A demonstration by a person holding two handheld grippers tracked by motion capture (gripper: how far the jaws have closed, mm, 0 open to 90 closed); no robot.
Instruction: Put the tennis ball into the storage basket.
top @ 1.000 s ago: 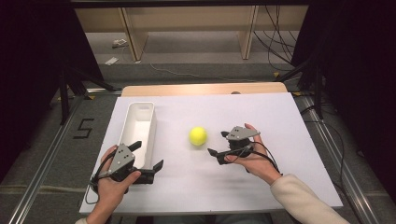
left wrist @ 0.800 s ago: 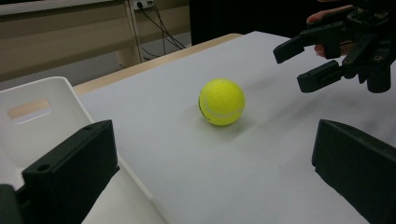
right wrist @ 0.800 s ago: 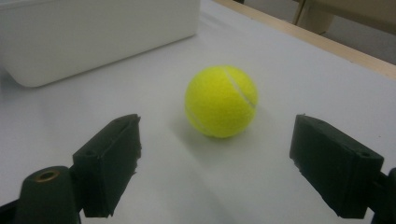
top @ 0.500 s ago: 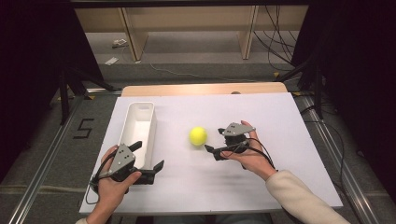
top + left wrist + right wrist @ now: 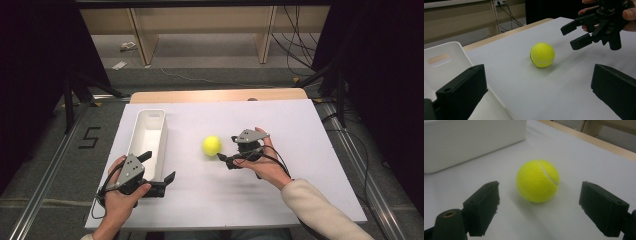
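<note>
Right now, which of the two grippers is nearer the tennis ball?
The right gripper: its open jaws sit just beside the tennis ball. The left gripper rests farther off, by the white bin.

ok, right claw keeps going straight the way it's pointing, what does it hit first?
Most likely the tennis ball. The right claw is open, and the ball sits centred ahead of the gap between its jaws, not yet touching. Beyond the ball lies the white bin, so the ball comes first.

Right hand-held gripper (image 5: pixel 226 148), jaws apart, just beside yellow ball (image 5: pixel 212 145).
</note>
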